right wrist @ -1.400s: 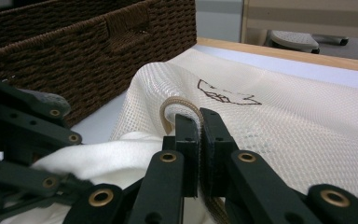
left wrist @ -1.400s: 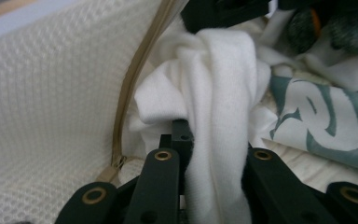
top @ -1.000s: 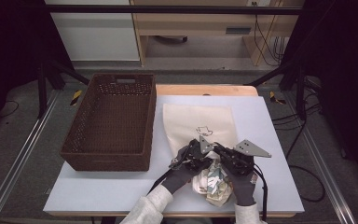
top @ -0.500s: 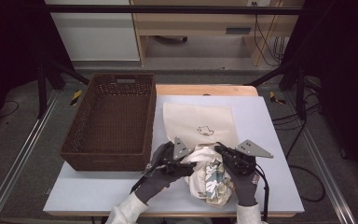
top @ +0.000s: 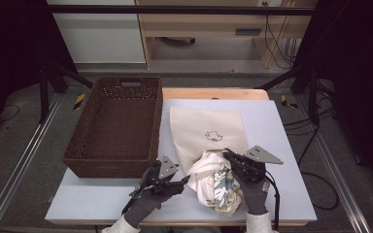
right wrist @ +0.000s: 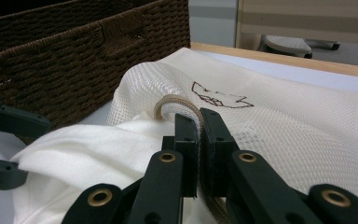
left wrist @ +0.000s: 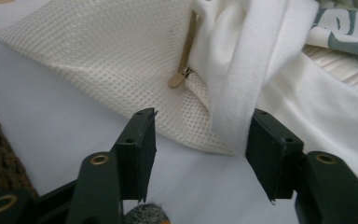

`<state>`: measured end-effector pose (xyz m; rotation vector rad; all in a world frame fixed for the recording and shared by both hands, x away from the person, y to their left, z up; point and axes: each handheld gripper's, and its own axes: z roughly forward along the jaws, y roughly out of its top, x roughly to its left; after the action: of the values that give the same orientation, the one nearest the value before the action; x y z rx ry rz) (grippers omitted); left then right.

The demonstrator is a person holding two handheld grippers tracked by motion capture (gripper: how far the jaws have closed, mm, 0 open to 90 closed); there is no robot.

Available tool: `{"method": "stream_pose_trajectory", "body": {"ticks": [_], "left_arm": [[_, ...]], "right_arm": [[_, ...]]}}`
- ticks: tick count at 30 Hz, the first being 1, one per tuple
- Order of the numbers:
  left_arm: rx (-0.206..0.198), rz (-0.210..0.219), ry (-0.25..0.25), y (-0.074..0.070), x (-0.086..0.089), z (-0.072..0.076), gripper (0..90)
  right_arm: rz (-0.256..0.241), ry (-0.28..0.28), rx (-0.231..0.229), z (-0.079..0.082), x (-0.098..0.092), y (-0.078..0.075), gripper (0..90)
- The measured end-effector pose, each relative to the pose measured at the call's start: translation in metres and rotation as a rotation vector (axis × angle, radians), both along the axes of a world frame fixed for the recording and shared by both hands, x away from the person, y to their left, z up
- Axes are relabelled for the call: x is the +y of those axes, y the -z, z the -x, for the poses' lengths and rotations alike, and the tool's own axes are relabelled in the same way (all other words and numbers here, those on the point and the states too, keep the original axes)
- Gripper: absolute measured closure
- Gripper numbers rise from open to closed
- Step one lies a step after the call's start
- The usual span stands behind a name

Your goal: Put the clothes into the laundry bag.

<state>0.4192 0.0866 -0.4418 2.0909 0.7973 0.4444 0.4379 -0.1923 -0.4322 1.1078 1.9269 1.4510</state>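
Cream mesh bag [top: 206, 133] lies flat on the pale worktop [top: 102, 199] in the high view, its open mouth toward the person, with a bundle of white and leaf-printed clothes [top: 213, 182] half out of that mouth. A brown wicker basket [top: 116, 126] sits just beside the bag on the left. Half a second ago the left gripper [top: 175, 182] was at the bundle's edge; it has now pulled back to the left onto bare worktop, while the right gripper [top: 235, 160] has stayed at the bag's mouth. My guess is the left hand has let go to take a fresh hold for stuffing the clothes in.

Seen from the left gripper view, the fingers [left wrist: 140, 140] stand wide apart with nothing between them, facing the mesh edge and its zip pull [left wrist: 179, 79].

Over in the right gripper view, the fingers [right wrist: 186, 149] are pressed together on the bag's corded rim [right wrist: 177, 103], holding the mouth raised above the white cloth.
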Motion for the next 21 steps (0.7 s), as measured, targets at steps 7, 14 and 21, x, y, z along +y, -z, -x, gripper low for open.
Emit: {"method": "stream_pose_trajectory", "body": {"ticks": [7,14,21], "left_arm": [[0.045,0.040,0.027,0.025,-0.049,-0.017,63.8],[-0.012,0.087,0.105,0.010,-0.059,-0.007,83.9],[-0.036,0.025,0.125,0.002,-0.094,-0.011,83.1]], "right_arm": [[0.009,-0.003,0.007,-0.001,0.002,0.002,86.5],[-0.003,-0.006,0.010,-0.003,0.004,0.005,87.0],[-0.049,-0.027,-0.032,0.001,0.002,0.001,87.3]]}}
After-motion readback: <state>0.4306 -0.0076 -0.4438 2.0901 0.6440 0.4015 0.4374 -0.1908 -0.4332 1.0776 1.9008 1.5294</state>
